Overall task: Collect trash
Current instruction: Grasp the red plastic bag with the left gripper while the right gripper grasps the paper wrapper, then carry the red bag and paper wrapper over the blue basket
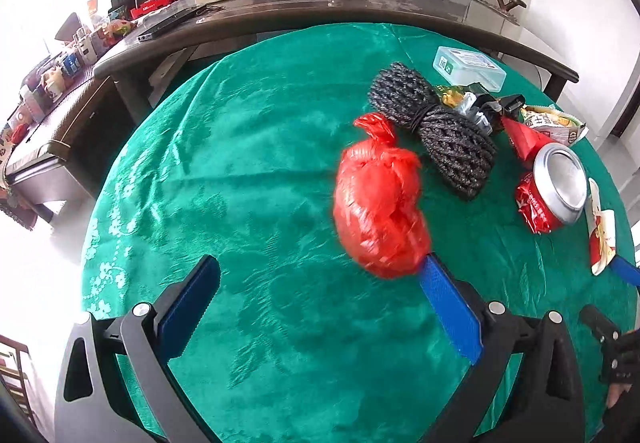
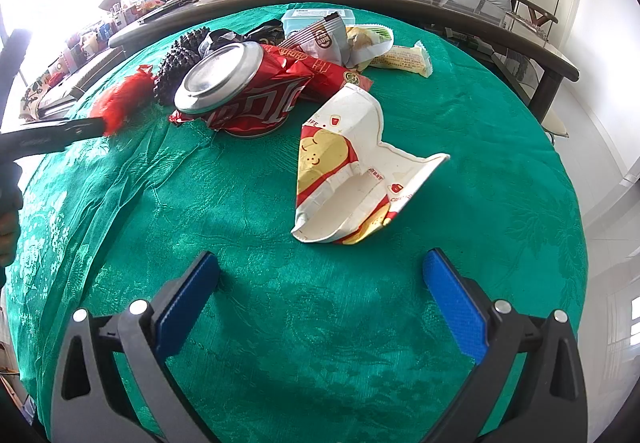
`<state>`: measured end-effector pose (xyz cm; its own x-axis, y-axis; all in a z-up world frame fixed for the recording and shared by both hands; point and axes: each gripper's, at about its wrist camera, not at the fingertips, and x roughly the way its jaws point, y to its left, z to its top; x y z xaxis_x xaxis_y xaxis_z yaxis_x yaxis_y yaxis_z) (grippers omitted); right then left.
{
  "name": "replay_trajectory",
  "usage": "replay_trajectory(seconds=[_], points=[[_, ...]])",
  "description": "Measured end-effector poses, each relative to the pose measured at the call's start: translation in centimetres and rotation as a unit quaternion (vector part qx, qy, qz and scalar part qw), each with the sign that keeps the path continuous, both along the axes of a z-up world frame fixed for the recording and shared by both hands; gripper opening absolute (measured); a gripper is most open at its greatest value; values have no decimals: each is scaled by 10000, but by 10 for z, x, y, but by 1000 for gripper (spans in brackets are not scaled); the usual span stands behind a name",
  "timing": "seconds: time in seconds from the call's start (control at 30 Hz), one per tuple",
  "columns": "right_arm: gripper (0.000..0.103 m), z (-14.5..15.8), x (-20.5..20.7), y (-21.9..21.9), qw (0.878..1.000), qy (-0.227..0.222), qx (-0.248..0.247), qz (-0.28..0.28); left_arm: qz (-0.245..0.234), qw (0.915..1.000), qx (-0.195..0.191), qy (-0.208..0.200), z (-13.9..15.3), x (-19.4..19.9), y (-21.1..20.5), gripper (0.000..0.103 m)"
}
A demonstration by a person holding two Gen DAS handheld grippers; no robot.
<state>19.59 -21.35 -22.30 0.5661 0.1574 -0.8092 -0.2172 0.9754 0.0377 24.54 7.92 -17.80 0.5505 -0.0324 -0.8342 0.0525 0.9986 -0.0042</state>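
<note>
A knotted red plastic bag (image 1: 380, 203) looks blurred on the green tablecloth (image 1: 248, 171) and touches the tip of my left gripper's right finger (image 1: 444, 299). My left gripper (image 1: 320, 283) is open, with the bag outside its gap. My right gripper (image 2: 320, 275) is open too, just short of a flattened paper cup (image 2: 348, 171) printed red and yellow. A crushed red can (image 2: 240, 91) lies on its side behind the cup, among snack wrappers (image 2: 328, 39). The red bag (image 2: 120, 99) shows at the left of the right wrist view.
A bundle of black rope (image 1: 436, 127) and a clear plastic box (image 1: 468, 67) lie behind the bag. A dark sideboard (image 1: 320, 11) with glass bowls and a potted plant curves behind the round table. A gloved hand (image 1: 620, 359) shows at the lower right.
</note>
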Motion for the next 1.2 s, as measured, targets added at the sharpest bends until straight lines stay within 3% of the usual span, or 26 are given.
replay_trajectory(seconds=[0.1, 0.2, 0.33, 0.4, 0.53, 0.6, 0.67, 0.77, 0.83, 0.9, 0.93, 0.97, 1.07, 1.2], points=[[98, 0, 0, 0, 10000, 0, 4, 0, -422, 9977, -522, 118, -1, -2, 7, 99], [98, 1, 0, -2, 10000, -16, 90, -11, -834, 9937, -747, 24, 4, 3, -4, 99], [98, 15, -4, -44, 9944, -238, 897, -498, -1194, 9921, -375, 37, 2, 25, -27, 99], [98, 23, 3, -58, 9929, -276, 1040, -515, -1127, 9936, -109, -12, 0, 33, -32, 99], [98, 21, 26, -50, 9950, 237, 962, -137, -1010, 9948, 87, 11, -4, 44, -29, 99], [98, 24, 35, -34, 9981, 174, 585, 41, -1059, 9943, 49, 98, -6, 48, -28, 99], [98, 16, 52, -23, 9985, 525, 91, -87, -1138, 9935, 49, 95, -5, 49, -31, 99], [98, 10, 62, -24, 9933, 878, 534, -533, -1190, 9929, 10, 6, 1, 49, -33, 99], [98, 13, 62, -17, 9931, 871, 585, -525, -1207, 9926, -78, -62, 5, 49, -33, 91], [98, 15, 63, -13, 9941, 761, 497, -599, -1226, 9923, -153, -1, 5, 50, -32, 70], [86, 16, 63, -13, 9942, 716, 474, -651, -1227, 9923, -182, 53, 4, 51, -32, 56], [58, 16, 63, -15, 9940, 675, 486, -705, -1225, 9922, -218, 103, 3, 51, -32, 46], [51, 24, 55, -26, 9942, 482, 626, -726, -1274, 9913, -301, 107, 4, 44, -31, 44], [48, 39, 40, -42, 9950, 291, 793, -530, -1260, 9910, -457, 13, 12, 20, -24, 44]])
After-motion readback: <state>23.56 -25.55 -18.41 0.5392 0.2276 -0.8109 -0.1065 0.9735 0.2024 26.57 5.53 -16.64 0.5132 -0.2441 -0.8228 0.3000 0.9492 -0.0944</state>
